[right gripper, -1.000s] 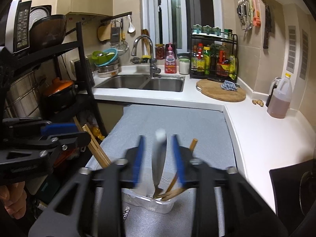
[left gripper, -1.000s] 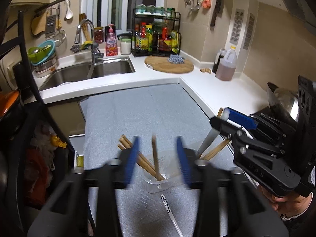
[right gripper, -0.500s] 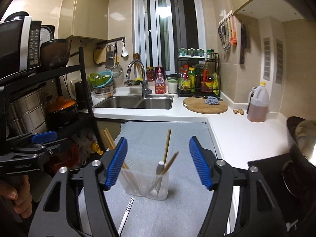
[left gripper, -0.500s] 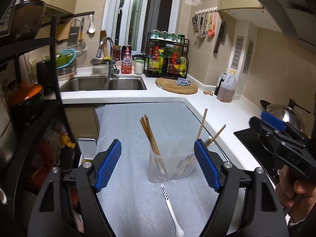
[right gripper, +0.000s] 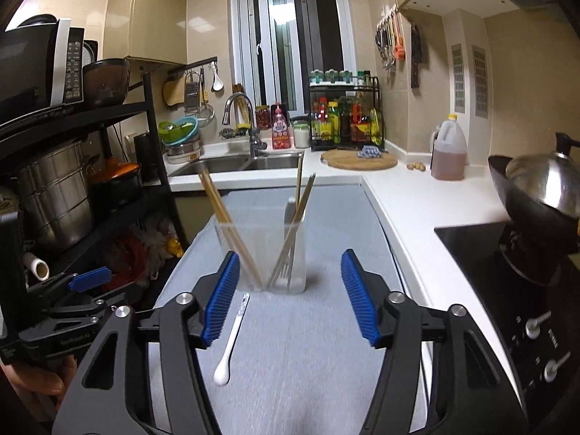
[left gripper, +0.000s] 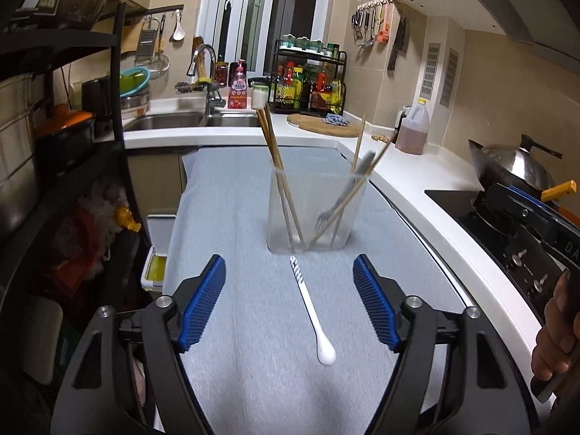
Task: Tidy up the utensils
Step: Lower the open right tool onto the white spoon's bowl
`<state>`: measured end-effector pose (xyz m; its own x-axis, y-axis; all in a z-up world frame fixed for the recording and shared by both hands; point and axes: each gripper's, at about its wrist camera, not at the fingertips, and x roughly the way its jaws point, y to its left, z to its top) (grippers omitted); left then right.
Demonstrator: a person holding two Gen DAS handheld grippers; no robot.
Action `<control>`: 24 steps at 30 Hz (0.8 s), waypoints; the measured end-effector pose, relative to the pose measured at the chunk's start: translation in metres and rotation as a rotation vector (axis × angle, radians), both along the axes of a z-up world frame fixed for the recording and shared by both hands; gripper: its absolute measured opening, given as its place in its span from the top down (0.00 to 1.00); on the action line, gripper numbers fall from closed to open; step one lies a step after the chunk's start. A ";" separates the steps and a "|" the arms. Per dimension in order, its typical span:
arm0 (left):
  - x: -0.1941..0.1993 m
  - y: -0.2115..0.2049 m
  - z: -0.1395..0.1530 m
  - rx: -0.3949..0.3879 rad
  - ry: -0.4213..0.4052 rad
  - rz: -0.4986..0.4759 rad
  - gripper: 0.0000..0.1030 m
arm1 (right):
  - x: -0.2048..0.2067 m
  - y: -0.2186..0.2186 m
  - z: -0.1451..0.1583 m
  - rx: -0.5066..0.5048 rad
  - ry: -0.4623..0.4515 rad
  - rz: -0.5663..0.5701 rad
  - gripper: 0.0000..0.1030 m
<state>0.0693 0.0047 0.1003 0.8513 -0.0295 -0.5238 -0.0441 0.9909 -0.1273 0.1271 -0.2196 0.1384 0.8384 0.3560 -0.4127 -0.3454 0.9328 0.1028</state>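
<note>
Plastic holder (left gripper: 314, 214): clear, squarish tumbler, upright on the mat, ahead of both grippers.
Mat (left gripper: 253, 362): pale blue-grey foam sheet, fine pebbled texture, covers the counter.
Chopsticks (left gripper: 279, 166): slim wooden sticks; one bundle leans left in the holder, others lean right.
Fork (left gripper: 339, 203): metal, tines down inside the holder, among the right-hand sticks.
Spoon (left gripper: 310, 308): white, slender, striped handle tip toward the holder, rounded bowl nearest the camera (lies flat on the mat, touching nothing).
Left gripper (left gripper: 288, 301): ribbed blue pads, jaws apart after just closing a little, nothing between them but the spoon lying below.
Right gripper (right gripper: 290, 295): same build, jaws apart and empty, also just narrowed.
</note>
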 end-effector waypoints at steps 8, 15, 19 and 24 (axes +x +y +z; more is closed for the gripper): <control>-0.021 -0.008 -0.037 0.013 0.003 -0.001 0.51 | -0.021 -0.010 -0.036 0.009 0.066 -0.005 0.82; -0.026 -0.004 -0.060 0.008 0.008 0.027 0.56 | -0.023 0.004 -0.074 0.001 0.135 0.016 0.85; -0.028 -0.002 -0.067 0.001 0.011 0.033 0.56 | -0.020 0.022 -0.096 0.000 0.178 0.046 0.85; -0.032 0.004 -0.067 0.001 -0.007 0.058 0.56 | -0.011 0.051 -0.123 -0.021 0.232 0.087 0.82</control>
<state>0.0373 0.0087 0.0335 0.8553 0.0206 -0.5176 -0.1003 0.9869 -0.1264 0.1164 -0.1687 0.0155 0.6870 0.4121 -0.5985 -0.3940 0.9033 0.1697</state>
